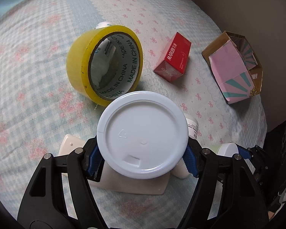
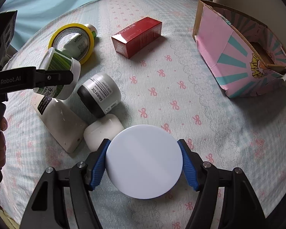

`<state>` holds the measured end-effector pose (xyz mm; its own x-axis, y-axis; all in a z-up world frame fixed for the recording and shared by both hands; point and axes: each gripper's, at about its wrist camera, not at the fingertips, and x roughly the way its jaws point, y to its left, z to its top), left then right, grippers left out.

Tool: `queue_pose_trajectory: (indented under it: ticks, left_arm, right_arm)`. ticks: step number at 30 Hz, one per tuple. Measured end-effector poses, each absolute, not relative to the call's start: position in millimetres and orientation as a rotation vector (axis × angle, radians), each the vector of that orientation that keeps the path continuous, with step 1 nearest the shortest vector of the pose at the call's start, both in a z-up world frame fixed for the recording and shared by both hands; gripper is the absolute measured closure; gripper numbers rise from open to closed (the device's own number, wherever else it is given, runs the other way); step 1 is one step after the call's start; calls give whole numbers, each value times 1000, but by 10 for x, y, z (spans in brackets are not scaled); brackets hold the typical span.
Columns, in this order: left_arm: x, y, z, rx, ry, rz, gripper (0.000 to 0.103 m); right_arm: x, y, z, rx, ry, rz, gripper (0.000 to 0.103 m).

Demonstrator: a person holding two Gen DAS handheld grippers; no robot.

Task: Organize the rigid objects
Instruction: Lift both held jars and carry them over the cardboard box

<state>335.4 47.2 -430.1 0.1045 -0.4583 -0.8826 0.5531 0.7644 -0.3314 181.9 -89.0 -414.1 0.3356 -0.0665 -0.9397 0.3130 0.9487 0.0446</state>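
Left gripper [image 1: 143, 160] pinches a white-lidded container [image 1: 142, 134]; right gripper [image 2: 144, 165] pinches a white round-capped jar [image 2: 143, 161] above the patterned bedspread [image 2: 181, 95].

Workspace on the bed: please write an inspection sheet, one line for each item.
Surface: bedspread with pink bows, soft.
Job's things: white-lidded jar in left tool; round white lid in right tool; open pink carton at right.
Clutter: yellow tape roll, red Marubi box, Melal DX jar, white bottle, white case.
Grippers: both tools closed on their things.
Cables: nothing seen.
Surroundings: pale blue cloth behind.
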Motion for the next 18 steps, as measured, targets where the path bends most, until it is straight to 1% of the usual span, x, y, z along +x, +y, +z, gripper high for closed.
queue_pose_trajectory:
  ticks: [6,13,18]
  left_arm:
    - [3233,592,-3844,69,1223,-726,35]
    - [3011,720,-3122,42,1175,-688,35]
    - [2827,585,-2630,79,1131,-677,35]
  right_arm:
    - [1827,-910,-3670,224,1162,-233,38]
    - [1888,-1053,-2876,223,1102,-193,38]
    - [1917,-1227,-2302,196,1051,-153,38]
